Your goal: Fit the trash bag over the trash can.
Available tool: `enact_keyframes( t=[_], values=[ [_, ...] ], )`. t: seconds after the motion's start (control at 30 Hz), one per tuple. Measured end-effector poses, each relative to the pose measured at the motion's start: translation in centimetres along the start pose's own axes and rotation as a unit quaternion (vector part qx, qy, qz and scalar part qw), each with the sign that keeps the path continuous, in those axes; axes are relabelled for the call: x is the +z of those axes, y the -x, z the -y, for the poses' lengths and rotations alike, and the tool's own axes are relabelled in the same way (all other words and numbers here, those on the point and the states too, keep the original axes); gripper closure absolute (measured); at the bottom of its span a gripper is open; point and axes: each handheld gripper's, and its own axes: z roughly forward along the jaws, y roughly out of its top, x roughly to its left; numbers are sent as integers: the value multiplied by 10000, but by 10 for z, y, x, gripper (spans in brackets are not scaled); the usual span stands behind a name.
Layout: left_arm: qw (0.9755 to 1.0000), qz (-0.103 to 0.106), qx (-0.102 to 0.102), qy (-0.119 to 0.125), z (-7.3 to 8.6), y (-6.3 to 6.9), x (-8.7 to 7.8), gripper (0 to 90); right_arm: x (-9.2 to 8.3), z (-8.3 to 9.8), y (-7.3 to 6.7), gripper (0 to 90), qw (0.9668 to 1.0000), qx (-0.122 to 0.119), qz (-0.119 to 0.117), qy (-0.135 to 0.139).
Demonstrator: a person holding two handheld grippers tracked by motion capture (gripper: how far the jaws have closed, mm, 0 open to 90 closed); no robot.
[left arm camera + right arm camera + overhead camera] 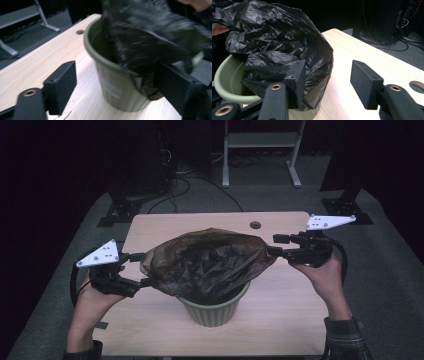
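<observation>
A black plastic bag [210, 262] billows over the mouth of a green bin [212, 312] standing near the front middle of the wooden table [160, 227]. My left gripper [142, 268] is at the bag's left edge with its jaws spread. In the left gripper view the jaws [117, 85] stand wide apart; the bag [147, 32] hangs past the right jaw over the bin [112, 85], unpinched. My right gripper [272, 245] is at the bag's right edge. In the right gripper view its jaws [331, 81] are open, with the bag [277, 45] lying against the outside of the left jaw, above the bin [227, 80].
A round cable hole [255, 225] sits in the table's far right part. Beyond the table stand a white frame [260, 145], dark equipment stands [125, 205] and loose cables [200, 182] on grey carpet. Bare tabletop lies on both sides of the bin.
</observation>
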Motion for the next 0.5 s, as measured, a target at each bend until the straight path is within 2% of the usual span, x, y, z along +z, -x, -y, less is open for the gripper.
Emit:
enact_keyframes(
  t=[0.17, 0.27, 0.4, 0.5],
  values=[
    [9998, 23, 177, 94, -12, 9, -12, 124, -4, -5, -2, 430, 9999, -27, -24, 138],
    [9995, -60, 270, 138, -21, 11, -21, 124, -3, -8, -2, 431, 9998, -60, -28, 175],
    [9991, -153, 332, 204, -33, 10, -30, 126, 2, -12, 0, 436, 9997, -47, -71, 214],
    [9990, -162, 358, 201, -38, 7, -30, 128, 3, -14, 1, 442, 9997, -46, -61, 212]
  ],
)
